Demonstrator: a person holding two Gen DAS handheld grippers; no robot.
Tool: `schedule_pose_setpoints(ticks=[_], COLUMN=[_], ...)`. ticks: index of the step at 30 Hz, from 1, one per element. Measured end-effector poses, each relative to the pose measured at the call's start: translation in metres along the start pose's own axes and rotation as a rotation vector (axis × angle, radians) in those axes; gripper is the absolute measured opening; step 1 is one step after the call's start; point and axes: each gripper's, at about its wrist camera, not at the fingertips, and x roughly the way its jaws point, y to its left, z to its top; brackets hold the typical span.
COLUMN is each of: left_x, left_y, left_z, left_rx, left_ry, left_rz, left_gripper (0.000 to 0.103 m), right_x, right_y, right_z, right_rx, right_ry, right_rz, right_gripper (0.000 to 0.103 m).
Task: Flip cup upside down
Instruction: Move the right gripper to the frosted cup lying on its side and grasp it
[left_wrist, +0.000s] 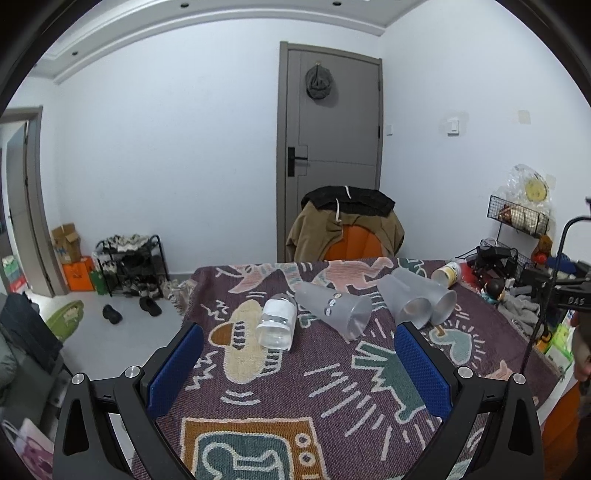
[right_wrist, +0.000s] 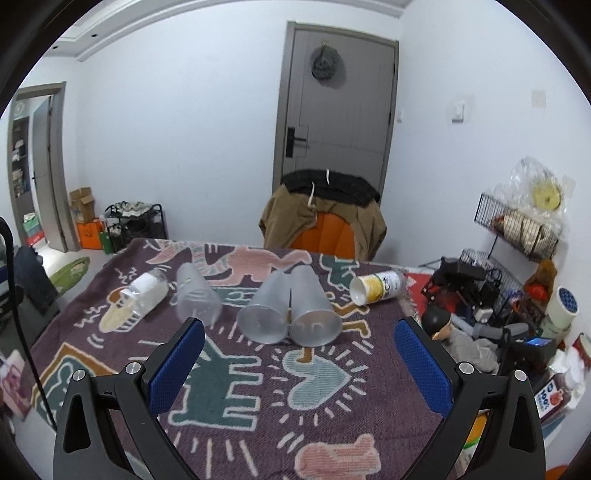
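Three frosted plastic cups lie on their sides on the patterned cloth. One lone cup (left_wrist: 334, 308) (right_wrist: 195, 295) lies left of a touching pair (left_wrist: 417, 299) (right_wrist: 288, 310), mouths facing me. A clear jar (left_wrist: 277, 321) (right_wrist: 144, 291) with white contents lies further left. A yellow-white bottle (left_wrist: 448, 273) (right_wrist: 376, 286) lies at the far right. My left gripper (left_wrist: 299, 365) is open and empty, short of the jar and lone cup. My right gripper (right_wrist: 299, 363) is open and empty, just short of the cup pair.
A chair (left_wrist: 343, 229) draped with clothes stands behind the table's far edge. Wire racks and clutter (right_wrist: 517, 295) crowd the table's right side. A shoe rack (left_wrist: 129, 262) and boxes stand on the floor at the left.
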Motion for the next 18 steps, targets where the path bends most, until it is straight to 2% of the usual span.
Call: schedule_pose_setpoints(ticks=[10, 18], left_x=[0.053, 0.103], left_y=[0.016, 0.023], left_z=[0.004, 0.006], left_rx=[-0.024, -0.011], left_ry=[0.087, 0.175], left_rz=[0.041, 0.07], left_gripper=[0.103, 0.103], right_x=[0.075, 0.138], right_y=[-0.011, -0.031], right_z=[0.019, 0.031], right_rx=[0.006, 0.0], right_ry=[0.145, 0.27], right_rz=[0.069, 0.054], right_gripper=[0.103, 0.103])
